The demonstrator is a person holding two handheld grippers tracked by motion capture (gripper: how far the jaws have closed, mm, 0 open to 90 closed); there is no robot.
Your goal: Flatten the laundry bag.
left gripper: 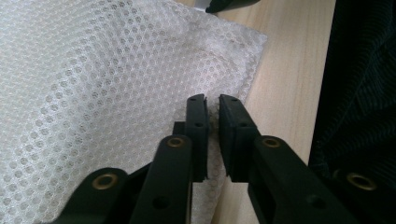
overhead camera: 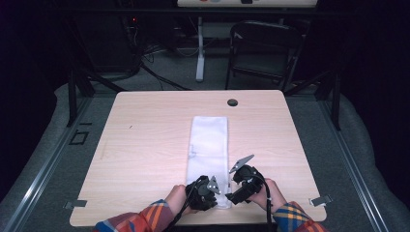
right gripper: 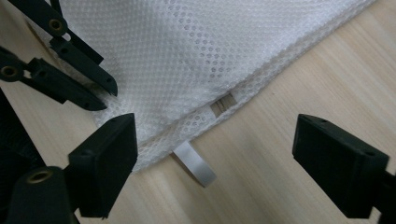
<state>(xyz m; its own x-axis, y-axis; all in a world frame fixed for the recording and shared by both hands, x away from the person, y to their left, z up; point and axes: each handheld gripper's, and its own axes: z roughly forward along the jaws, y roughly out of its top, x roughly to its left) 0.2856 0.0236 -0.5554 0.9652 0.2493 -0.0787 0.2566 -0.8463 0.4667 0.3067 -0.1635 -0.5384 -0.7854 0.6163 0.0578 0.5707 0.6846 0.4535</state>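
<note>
Two grippers at six o'clock: our left gripper [left gripper: 212, 114] pinches the mesh [overhead camera: 209, 140] corner; right gripper [right gripper: 212, 154] gapes empty, must close on its hem.

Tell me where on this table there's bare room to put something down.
The table is bare on both sides of the folded white mesh cloth: a wide patch between cloth and left edge, a narrower one toward the right edge. The far strip near the round hole is free too. It's crowded at the cloth's near end, where the left gripper and right gripper work.
</note>
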